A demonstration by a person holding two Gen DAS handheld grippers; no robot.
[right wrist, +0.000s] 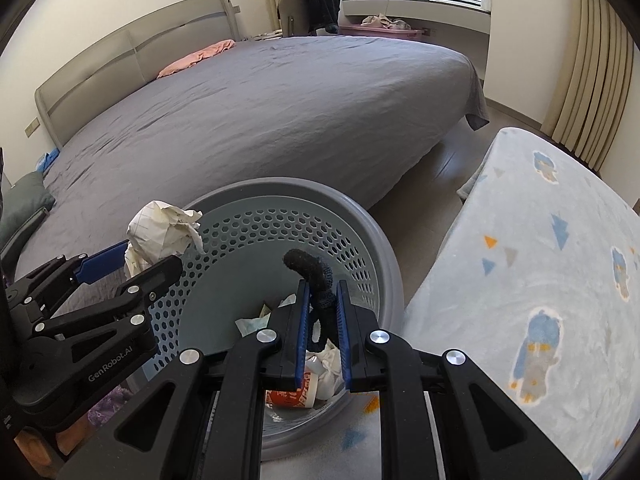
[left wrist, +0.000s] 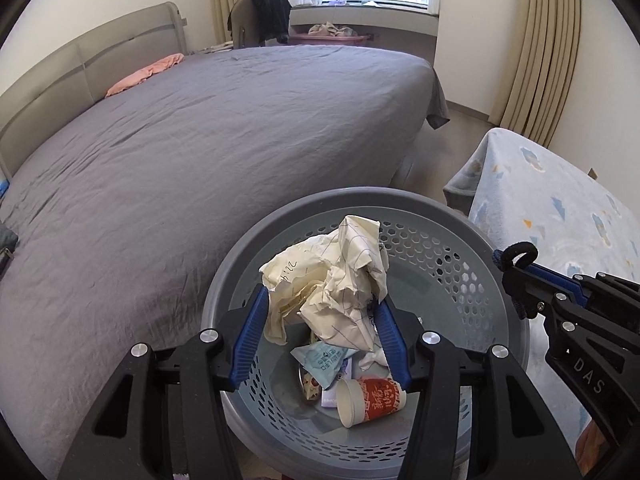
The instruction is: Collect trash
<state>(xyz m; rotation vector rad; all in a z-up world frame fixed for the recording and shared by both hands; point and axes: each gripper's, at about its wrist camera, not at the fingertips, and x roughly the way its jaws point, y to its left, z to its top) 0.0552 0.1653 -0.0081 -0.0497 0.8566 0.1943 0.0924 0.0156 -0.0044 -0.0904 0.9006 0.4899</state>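
Note:
A grey perforated bin (left wrist: 440, 220) stands beside the bed; it also shows in the right wrist view (right wrist: 380, 240). Inside lie a red paper cup (left wrist: 372, 400), a wrapper (left wrist: 324, 360) and tissues. My left gripper (left wrist: 322, 300) is shut on a wad of crumpled paper (left wrist: 340, 276) and holds it above the bin; the paper also shows in the right wrist view (right wrist: 160, 232). My right gripper (right wrist: 322, 292) is shut on a black fuzzy hair tie (right wrist: 316, 276) over the bin's right side. The hair tie also shows in the left wrist view (left wrist: 516, 256).
A bed with a grey sheet (left wrist: 200, 140) fills the left and middle. A pink cloth (left wrist: 148, 72) lies by the headboard. A light blue patterned blanket (right wrist: 540, 280) covers a surface right of the bin. Curtains (left wrist: 540, 48) hang at the right.

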